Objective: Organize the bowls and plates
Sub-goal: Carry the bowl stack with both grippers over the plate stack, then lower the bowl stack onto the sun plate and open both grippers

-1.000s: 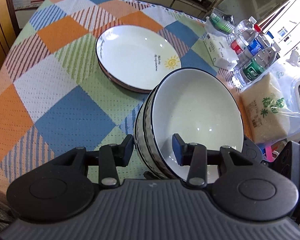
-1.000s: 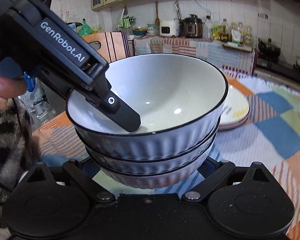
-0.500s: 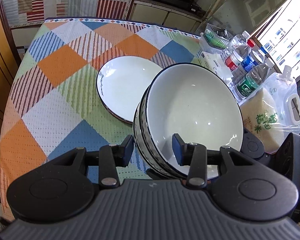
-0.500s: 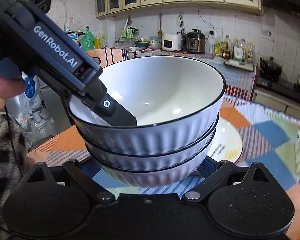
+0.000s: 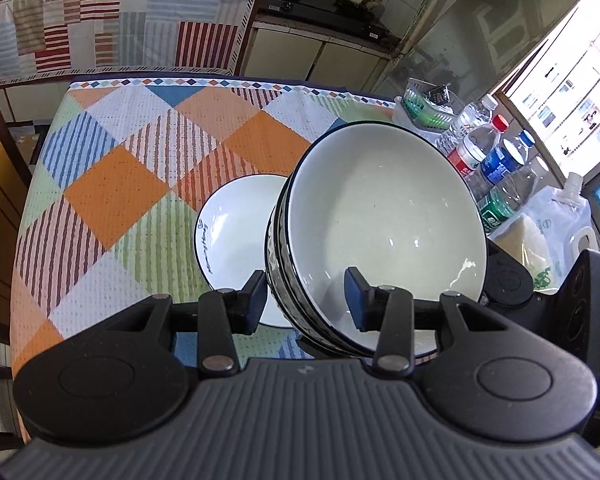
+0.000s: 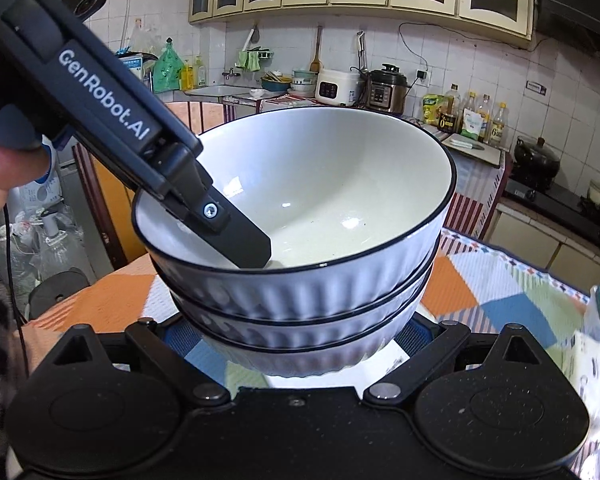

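A stack of three white ribbed bowls with black rims (image 5: 384, 216) (image 6: 300, 292) hangs in the air over the checked tablecloth (image 5: 112, 192). My left gripper (image 5: 306, 292) is shut on the stack's near rim, one finger inside the top bowl (image 6: 240, 240) and one outside. My right gripper (image 6: 296, 344) is shut on the bottom bowl from the other side; its fingertips are hidden under the stack. White plates with a dark rim (image 5: 236, 232) lie on the cloth, partly covered by the bowls in the left wrist view.
Water bottles (image 5: 496, 160), a green basket (image 5: 424, 108) and a bag of rice (image 5: 548, 236) crowd the table's right edge. A wooden chair (image 6: 204, 120) stands behind the table. A person's hand (image 6: 4, 168) holds the left gripper. Kitchen counters lie beyond.
Both grippers have lifted the bowl stack and carried it across the table. In the left wrist view the plates have slid from beside the stack to partly under it.
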The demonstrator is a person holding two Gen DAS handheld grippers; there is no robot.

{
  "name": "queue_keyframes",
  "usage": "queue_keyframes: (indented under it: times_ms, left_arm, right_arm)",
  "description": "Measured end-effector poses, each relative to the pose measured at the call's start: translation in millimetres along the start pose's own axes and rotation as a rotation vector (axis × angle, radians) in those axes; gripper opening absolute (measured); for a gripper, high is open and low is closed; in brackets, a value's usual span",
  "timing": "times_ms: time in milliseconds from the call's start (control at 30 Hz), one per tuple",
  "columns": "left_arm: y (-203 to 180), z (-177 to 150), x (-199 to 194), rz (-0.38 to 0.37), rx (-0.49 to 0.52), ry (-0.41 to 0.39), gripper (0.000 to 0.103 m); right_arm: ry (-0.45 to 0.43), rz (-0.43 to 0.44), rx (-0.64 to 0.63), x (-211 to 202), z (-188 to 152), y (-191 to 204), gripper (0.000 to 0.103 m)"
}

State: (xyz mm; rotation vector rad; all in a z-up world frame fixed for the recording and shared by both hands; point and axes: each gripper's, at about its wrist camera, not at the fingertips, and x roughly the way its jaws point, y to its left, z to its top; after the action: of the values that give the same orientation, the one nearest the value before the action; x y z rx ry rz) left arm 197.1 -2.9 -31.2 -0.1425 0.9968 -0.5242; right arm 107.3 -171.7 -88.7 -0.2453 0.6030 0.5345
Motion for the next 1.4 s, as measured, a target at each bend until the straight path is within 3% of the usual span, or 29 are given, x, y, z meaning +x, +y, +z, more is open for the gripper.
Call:
queue_keyframes:
  times_ms: [600, 800, 1100, 1267, 1400]
  left_arm:
    - [38, 28, 97, 0.022, 0.025, 0.082, 0.040]
    - [37, 33, 122, 0.028, 0.038, 0.105, 0.040]
    - [39, 29, 142, 0.034, 0.059, 0.131, 0.040]
    - [27, 30, 144, 0.080, 0.121, 0.116, 0.040]
    - [27, 28, 143, 0.085, 0.108, 0.096, 0.040]
  right_arm:
    - [0.048, -0.058, 0.140, 73, -25, -18, 0.099]
    - [0.081, -0.074, 0.116, 89, -32, -29, 0.099]
    - [0.122, -0.068, 0.122, 101, -43, -37, 0.099]
    - [0.112, -0.061, 0.176, 107, -46, -44, 0.099]
    - [0.100, -0.051, 0.200, 109, -50, -48, 0.099]
